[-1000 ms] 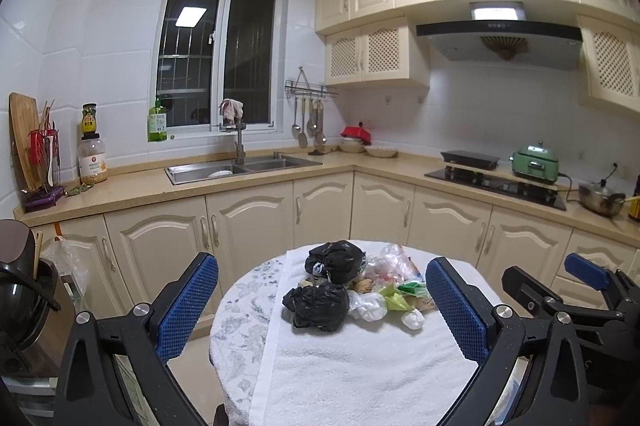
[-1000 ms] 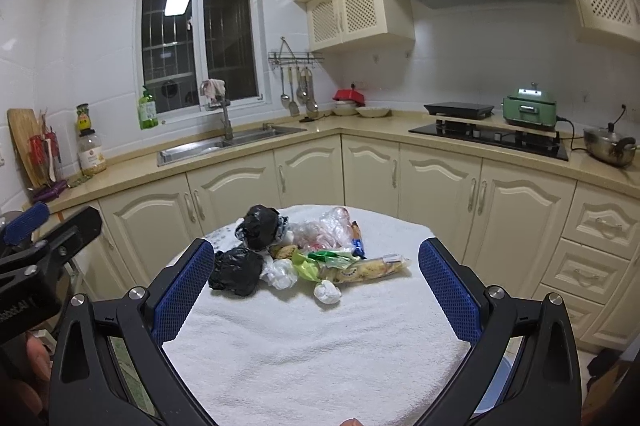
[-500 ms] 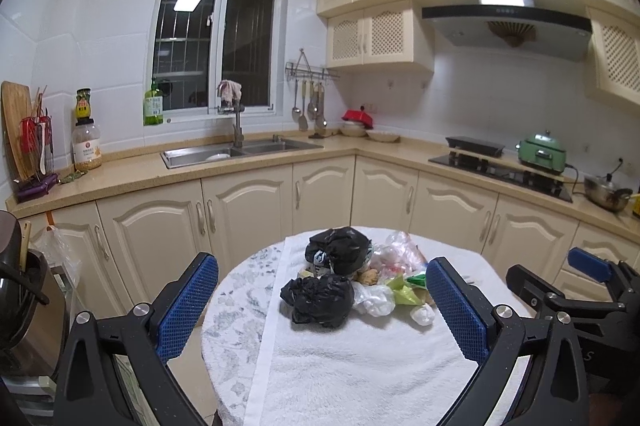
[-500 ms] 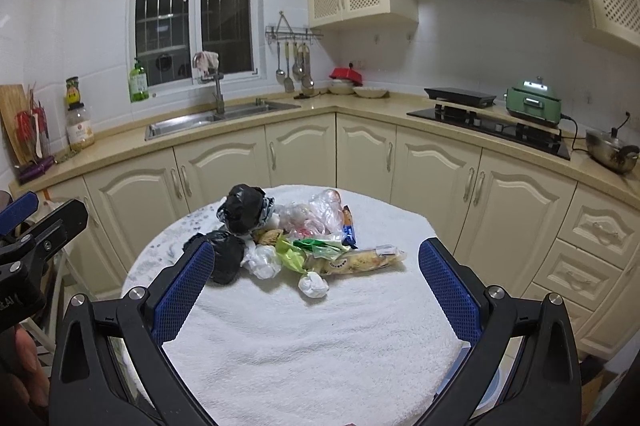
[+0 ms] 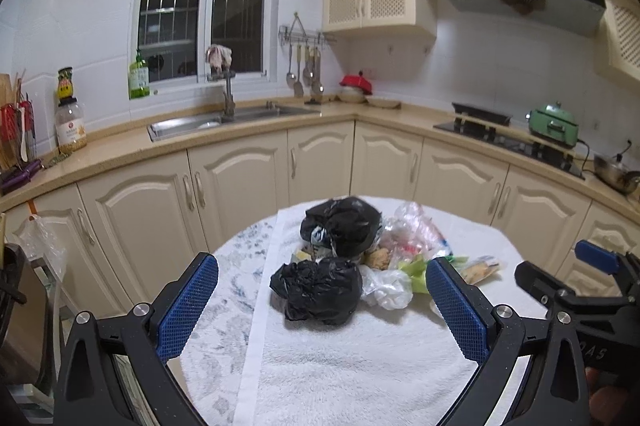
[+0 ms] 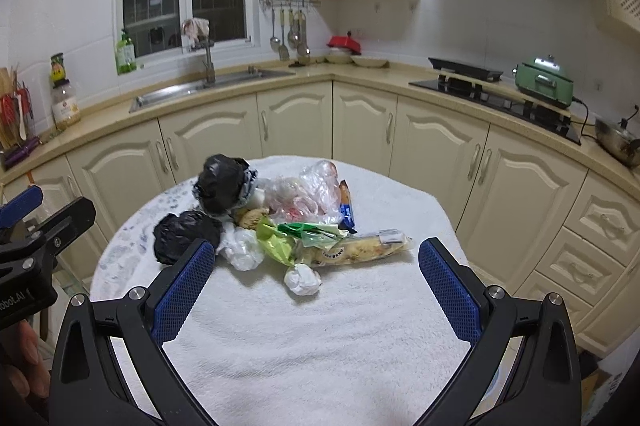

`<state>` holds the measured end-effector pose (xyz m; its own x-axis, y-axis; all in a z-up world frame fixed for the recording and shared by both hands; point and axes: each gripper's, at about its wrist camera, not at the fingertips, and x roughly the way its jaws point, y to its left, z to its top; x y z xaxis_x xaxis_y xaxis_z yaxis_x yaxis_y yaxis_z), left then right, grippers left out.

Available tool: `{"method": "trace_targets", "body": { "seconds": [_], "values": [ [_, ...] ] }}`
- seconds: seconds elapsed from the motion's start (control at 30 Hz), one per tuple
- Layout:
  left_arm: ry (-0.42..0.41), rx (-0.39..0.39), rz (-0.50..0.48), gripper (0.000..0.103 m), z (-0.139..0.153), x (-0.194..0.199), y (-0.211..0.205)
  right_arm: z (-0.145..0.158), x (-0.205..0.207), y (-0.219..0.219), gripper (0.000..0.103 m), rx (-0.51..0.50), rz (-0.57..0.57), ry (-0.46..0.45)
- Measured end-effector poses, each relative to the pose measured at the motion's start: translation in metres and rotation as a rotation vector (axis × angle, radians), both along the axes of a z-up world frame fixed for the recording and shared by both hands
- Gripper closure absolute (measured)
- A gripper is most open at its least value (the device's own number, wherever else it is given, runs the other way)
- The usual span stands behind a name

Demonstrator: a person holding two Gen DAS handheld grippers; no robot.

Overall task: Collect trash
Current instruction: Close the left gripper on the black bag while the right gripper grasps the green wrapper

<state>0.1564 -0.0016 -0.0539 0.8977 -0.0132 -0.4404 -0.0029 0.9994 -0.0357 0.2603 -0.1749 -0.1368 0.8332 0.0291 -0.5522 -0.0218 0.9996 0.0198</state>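
A heap of trash lies on a round table covered by a white towel [image 6: 320,338]. It holds two knotted black bags [image 5: 320,290] [image 6: 222,182], clear crumpled plastic [image 6: 316,192], a green wrapper [image 6: 288,238], a long snack packet [image 6: 360,250] and a white paper wad [image 6: 302,278]. My left gripper [image 5: 322,300] is open, its blue pads either side of the near black bag, short of it. My right gripper [image 6: 312,290] is open, framing the white wad and the packet from the near side. Nothing is held.
Cream base cabinets [image 5: 248,186] curve round behind the table, with a sink [image 5: 192,124], a hob [image 6: 492,90] and a green appliance [image 6: 544,82] on the counter. A dark bin with a plastic bag [image 5: 24,258] stands at the left. The other gripper shows at each view's edge.
Both grippers have moved forward and lower towards the trash heap, which now looks larger between the open fingers. Neither has closed or touched anything.
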Motion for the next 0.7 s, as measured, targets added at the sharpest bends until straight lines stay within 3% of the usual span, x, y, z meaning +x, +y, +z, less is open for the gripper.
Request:
{"method": "trace_targets", "body": {
  "seconds": [0.3,0.7],
  "values": [
    [0.132,0.008,0.014,0.001,-0.041,0.078,0.007,-0.037,0.058,-0.003,0.000,-0.047,0.026,0.102],
    [0.268,0.001,0.007,0.001,-0.091,0.163,0.007,-0.080,0.122,-0.007,0.003,0.021,0.057,0.211]
  ]
}}
